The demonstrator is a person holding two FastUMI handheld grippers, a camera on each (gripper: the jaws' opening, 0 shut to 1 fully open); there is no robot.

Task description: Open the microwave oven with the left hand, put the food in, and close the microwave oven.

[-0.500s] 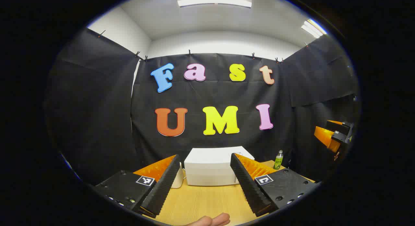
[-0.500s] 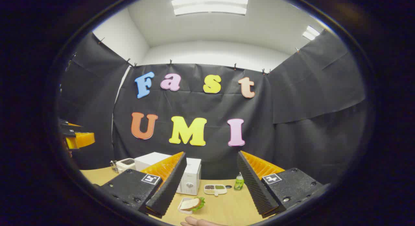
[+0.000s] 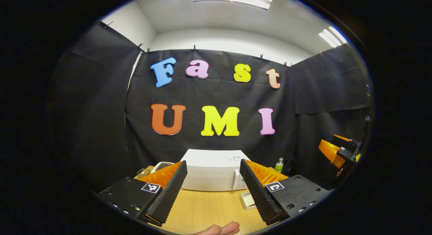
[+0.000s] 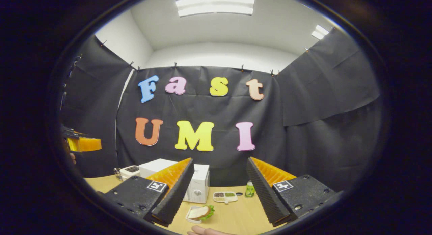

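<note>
Wooden table (image 3: 202, 208) carries the closed microwave (image 3: 211, 169), framed beyond my left gripper (image 3: 211, 191), fingers apart. My right gripper (image 4: 216, 191), fingers apart too, frames the sandwich (image 4: 199, 212).

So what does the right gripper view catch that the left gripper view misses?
Right gripper view alone: the sandwich in its small dish and a divided snack tray on the wooden table. It also sees the left gripper at its far left edge.

Left gripper view alone: the microwave oven's front face straight on, and the right gripper off to the side.

Both share: the microwave oven, door closed, the white toaster, the green bottle, the table, and each camera's own fingers spread open with nothing held.
</note>
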